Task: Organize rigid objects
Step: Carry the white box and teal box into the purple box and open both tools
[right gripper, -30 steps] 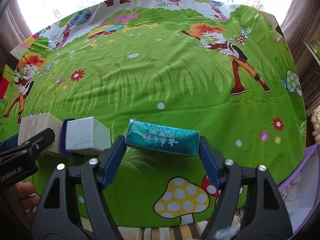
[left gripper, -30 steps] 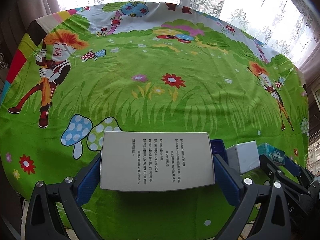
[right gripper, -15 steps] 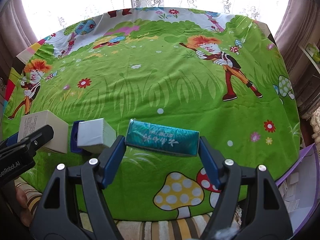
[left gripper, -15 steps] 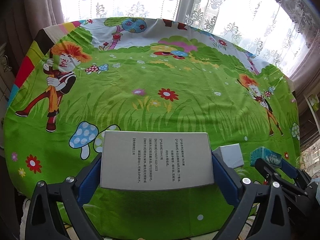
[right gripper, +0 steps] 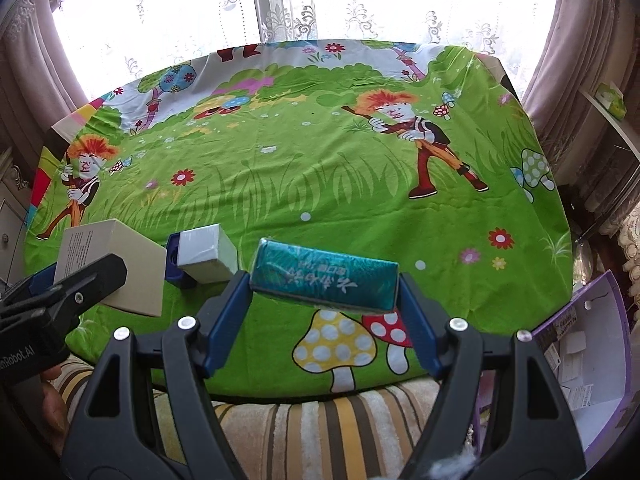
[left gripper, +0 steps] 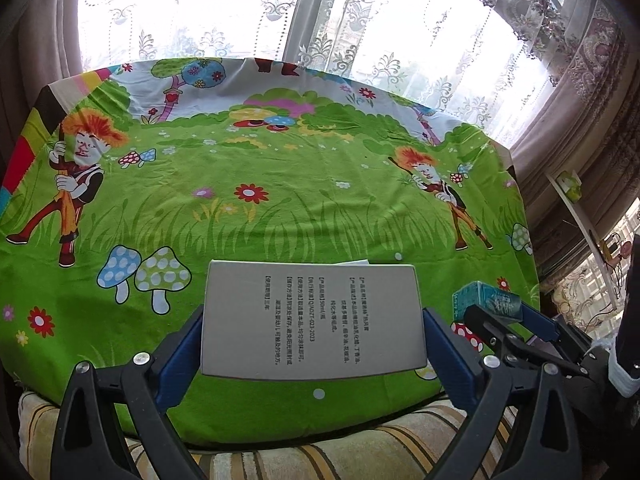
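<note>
Surface: green cartoon-print cloth [left gripper: 280, 208] over table, striped cushion [right gripper: 320, 412] at near edge.
Room: lace curtains [left gripper: 360, 20] behind.
Left gripper [left gripper: 312, 320]: jaws pinching grey printed box [left gripper: 312, 316], aloft.
Right gripper [right gripper: 324, 280]: jaws clamping teal packet [right gripper: 324, 276], aloft.

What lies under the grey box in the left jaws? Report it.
The grey box is held over the green tablecloth, near its front edge. Grass print and a white dot show around the box. The cloth directly beneath is covered by the box and cannot be seen.

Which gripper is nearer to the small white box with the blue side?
Left. The small white box sits just beyond the left gripper and its grey carton; the right gripper, holding a teal pack, is slightly farther.
</note>
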The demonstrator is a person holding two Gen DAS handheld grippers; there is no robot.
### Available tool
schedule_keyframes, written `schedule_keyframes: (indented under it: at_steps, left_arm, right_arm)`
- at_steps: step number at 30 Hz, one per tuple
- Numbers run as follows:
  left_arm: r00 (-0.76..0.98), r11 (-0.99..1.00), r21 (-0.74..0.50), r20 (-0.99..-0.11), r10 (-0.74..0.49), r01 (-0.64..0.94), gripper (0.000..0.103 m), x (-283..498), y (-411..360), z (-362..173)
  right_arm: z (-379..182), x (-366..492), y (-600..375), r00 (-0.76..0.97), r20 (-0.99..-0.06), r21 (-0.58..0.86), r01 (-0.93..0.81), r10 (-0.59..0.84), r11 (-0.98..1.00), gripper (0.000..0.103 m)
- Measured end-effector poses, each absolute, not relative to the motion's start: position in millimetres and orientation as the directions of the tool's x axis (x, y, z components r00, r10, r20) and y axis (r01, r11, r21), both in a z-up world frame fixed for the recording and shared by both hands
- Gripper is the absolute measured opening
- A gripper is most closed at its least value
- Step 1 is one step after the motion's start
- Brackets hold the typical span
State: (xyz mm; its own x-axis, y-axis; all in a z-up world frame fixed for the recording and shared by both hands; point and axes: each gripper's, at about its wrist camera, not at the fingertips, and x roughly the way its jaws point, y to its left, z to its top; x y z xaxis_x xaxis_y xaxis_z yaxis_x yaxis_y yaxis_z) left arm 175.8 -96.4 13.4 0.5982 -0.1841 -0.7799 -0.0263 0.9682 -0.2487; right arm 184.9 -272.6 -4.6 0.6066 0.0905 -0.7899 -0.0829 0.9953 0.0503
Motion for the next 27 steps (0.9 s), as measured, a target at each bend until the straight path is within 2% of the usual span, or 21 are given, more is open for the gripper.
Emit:
schedule_keyframes:
  at_steps: [14,27]
  left_arm:
    - [0.572,0.941,-0.284,-0.747,-0.338,0.184,0.1,130.0,-170.3,41.2]
    - [0.467,0.85,-0.339,-0.723,-0.509,0.403,0.1,80.3,-252.2,51.3]
  right_arm:
    - [22.9,117.2,-334.0,0.64,-0.765,0.07,-0.025,0.07,0.997,0.076]
    - [37.4,52.4,-429.0,0.654,-0.755,0.058,0.139,-0.047,0.989,0.076]
